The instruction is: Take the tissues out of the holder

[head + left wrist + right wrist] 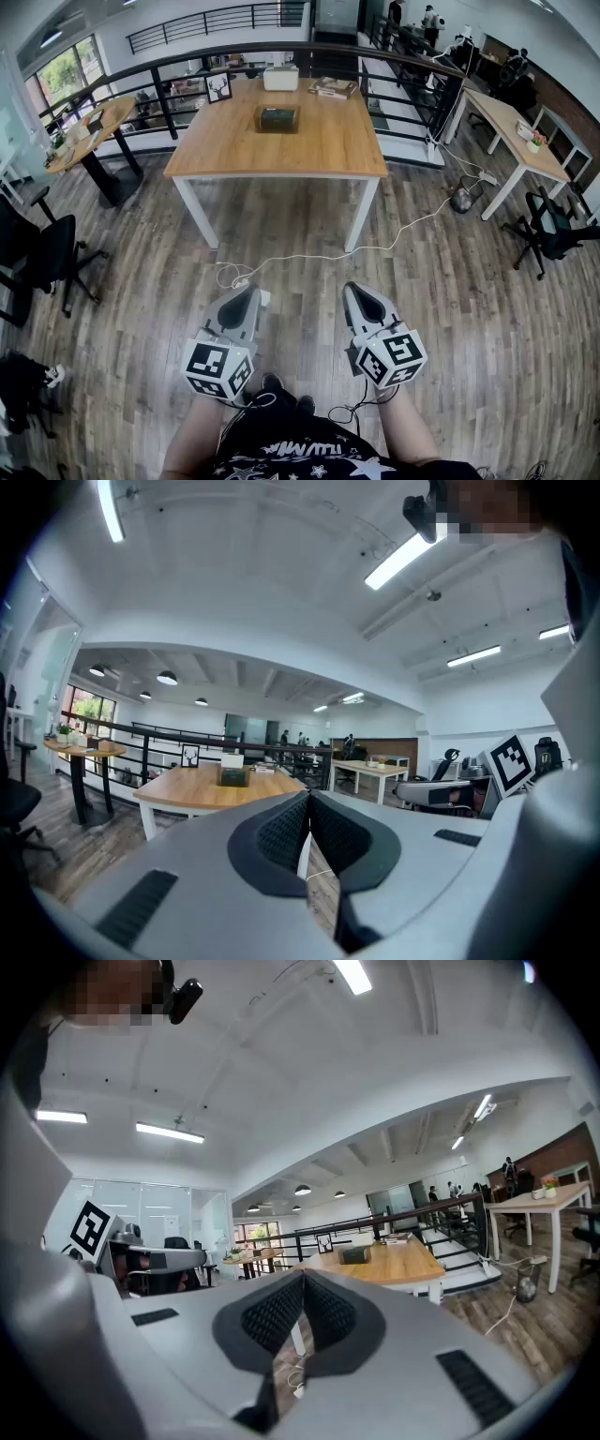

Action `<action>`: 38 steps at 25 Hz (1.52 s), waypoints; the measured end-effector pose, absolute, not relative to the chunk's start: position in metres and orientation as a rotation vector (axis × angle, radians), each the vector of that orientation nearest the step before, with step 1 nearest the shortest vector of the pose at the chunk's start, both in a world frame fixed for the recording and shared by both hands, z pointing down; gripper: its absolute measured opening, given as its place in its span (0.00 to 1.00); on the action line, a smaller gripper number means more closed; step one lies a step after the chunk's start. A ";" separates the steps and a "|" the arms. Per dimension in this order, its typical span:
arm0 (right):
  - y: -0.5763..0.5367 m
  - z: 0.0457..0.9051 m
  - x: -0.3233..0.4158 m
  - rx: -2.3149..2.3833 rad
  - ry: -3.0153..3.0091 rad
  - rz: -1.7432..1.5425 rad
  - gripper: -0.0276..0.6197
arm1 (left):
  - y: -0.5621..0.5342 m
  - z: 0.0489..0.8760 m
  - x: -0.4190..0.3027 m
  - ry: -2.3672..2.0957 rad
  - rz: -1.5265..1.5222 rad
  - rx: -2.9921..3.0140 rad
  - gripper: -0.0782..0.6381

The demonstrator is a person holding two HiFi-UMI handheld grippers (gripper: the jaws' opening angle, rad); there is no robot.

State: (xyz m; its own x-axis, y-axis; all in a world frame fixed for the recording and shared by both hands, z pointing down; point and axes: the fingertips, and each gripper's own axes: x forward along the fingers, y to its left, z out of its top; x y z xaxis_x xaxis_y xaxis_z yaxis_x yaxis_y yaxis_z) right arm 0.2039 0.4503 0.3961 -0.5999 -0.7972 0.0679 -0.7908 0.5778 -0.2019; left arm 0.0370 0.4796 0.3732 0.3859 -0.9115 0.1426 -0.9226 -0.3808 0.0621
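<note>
Open office, plank floor (450, 309). Wooden tabletop (328, 141) ahead. Dark tissue holder (277, 118) mid-tabletop, toward far edge; contents too small to make out. White box (280, 78), deer picture (217, 87), books (334, 87) along far edge. White cable (309, 255) on floor before tabletop. Left gripper (251, 289), right gripper (354, 289) well short of tabletop: jaws pressed together, empty.

1. The holder (277, 118) is a small, dark, low box.
2. It sits flat on a brown wooden table (328, 150), near the top middle of the head view.
3. It stands on the far half of the table top, about midway between the left and right edges.
4. The tissues are too small and far away to make out.
</note>
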 end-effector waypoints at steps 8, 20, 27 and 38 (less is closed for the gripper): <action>0.462 0.390 0.210 -1.371 2.773 -0.301 0.07 | 0.492 0.368 0.053 -1.666 0.127 2.525 0.13; 0.473 0.398 0.210 -1.386 2.809 -0.329 0.07 | 0.509 0.368 0.056 -1.725 0.148 2.551 0.13; 0.481 0.394 0.212 -1.313 2.782 -0.362 0.07 | 0.516 0.366 0.054 -1.729 0.117 2.540 0.13; 0.457 0.411 0.197 -1.326 2.818 -0.378 0.07 | 0.488 0.383 0.037 -1.698 0.111 2.513 0.13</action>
State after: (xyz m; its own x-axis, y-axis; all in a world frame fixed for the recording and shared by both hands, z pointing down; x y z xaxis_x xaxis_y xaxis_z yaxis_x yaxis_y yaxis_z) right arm 0.1975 0.4573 0.4110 -0.6427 -0.7598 0.0982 -0.7588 0.6137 -0.2182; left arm 0.0369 0.4884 0.3830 0.3730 -0.9200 0.1199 -0.9278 -0.3700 0.0471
